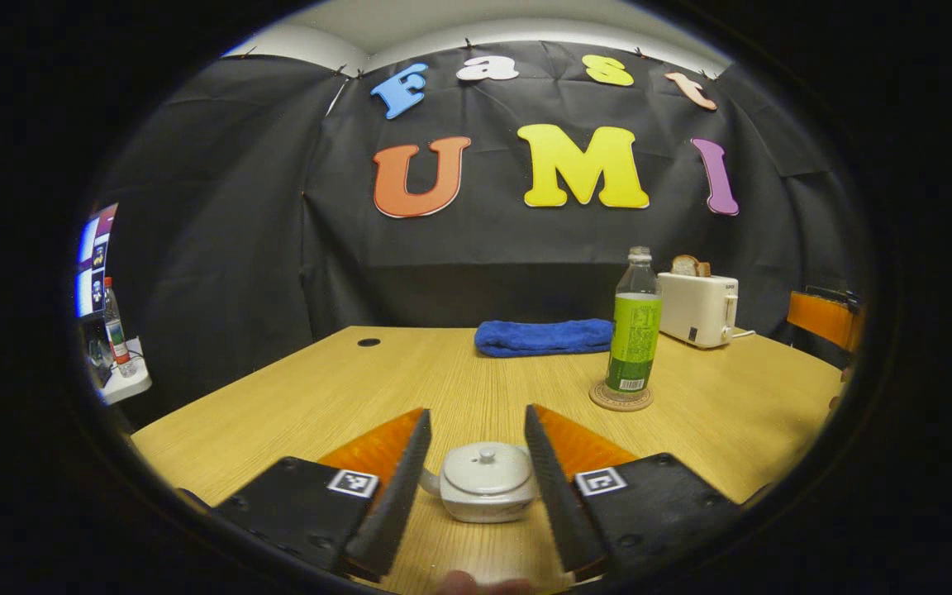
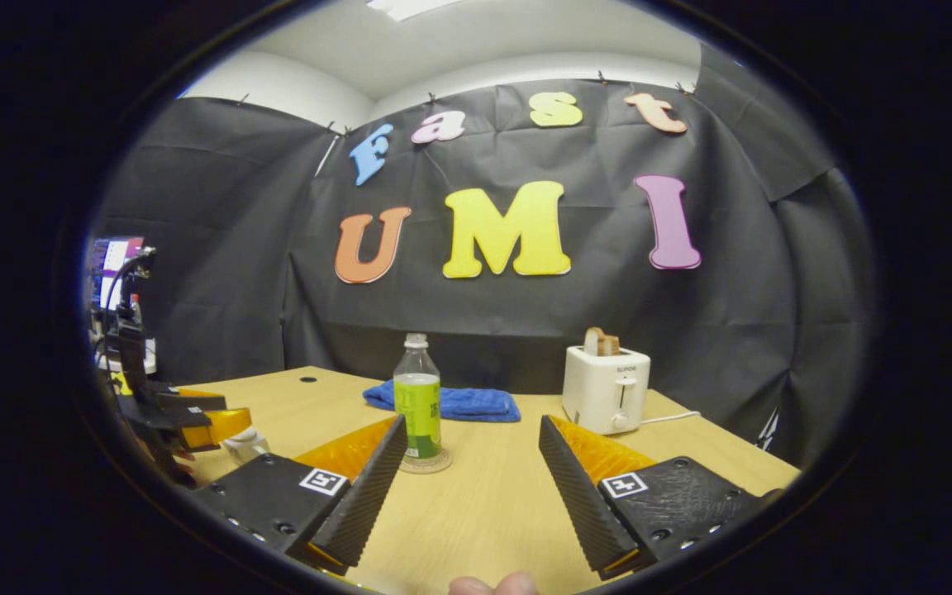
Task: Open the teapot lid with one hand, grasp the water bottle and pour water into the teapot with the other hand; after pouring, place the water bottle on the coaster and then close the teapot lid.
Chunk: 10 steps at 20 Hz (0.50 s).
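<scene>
Lidded teapot (image 1: 484, 482) sits between the wide left claw (image 1: 476, 483); right claw (image 2: 476, 487) wide, bottle (image 2: 418, 406) on coaster.

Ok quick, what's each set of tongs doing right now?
Left tongs: open, fingers either side of the teapot, not touching it.
Right tongs: open, holding nothing.

No legible text on anything

teapot (image 1: 484, 482): white, lidded | bottle (image 1: 634, 335): upright on coaster (image 1: 621, 397)
</scene>
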{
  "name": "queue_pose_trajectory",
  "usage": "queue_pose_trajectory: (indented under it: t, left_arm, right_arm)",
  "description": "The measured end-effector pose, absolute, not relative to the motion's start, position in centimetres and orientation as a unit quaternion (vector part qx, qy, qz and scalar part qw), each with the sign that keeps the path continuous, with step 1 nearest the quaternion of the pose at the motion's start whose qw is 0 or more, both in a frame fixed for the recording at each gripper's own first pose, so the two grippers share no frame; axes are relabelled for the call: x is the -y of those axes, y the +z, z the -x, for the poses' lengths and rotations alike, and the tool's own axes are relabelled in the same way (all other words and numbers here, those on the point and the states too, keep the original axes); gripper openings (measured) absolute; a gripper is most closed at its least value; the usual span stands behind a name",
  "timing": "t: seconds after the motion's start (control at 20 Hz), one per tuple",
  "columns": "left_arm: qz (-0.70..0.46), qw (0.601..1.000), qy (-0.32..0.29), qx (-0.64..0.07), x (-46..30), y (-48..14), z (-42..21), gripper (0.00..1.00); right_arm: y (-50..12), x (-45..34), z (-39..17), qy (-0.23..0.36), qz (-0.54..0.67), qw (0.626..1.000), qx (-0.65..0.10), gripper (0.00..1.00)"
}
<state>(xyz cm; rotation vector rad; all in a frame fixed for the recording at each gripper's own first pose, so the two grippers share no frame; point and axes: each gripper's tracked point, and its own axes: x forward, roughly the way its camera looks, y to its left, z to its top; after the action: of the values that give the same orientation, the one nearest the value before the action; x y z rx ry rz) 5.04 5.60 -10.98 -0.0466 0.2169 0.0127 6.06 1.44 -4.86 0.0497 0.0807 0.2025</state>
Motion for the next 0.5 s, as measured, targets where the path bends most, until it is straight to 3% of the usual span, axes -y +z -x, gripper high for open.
queue_pose_trajectory:
  t: [0.1,0.5]
  left_arm:
    - [0.03,0.995,0.014,-0.096,-5.9,-9.5,-4.6,0.99]
    - [0.01,0.999,0.023,-0.023,-3.8,-1.1,-1.9,0.97]
  right_arm:
    - [-4.9,-0.9,-5.7,0.092,-0.029,0.995,-0.04,0.95]
    - [-2.2,0.3,-3.1,0.07,-0.028,0.997,-0.013,0.95]
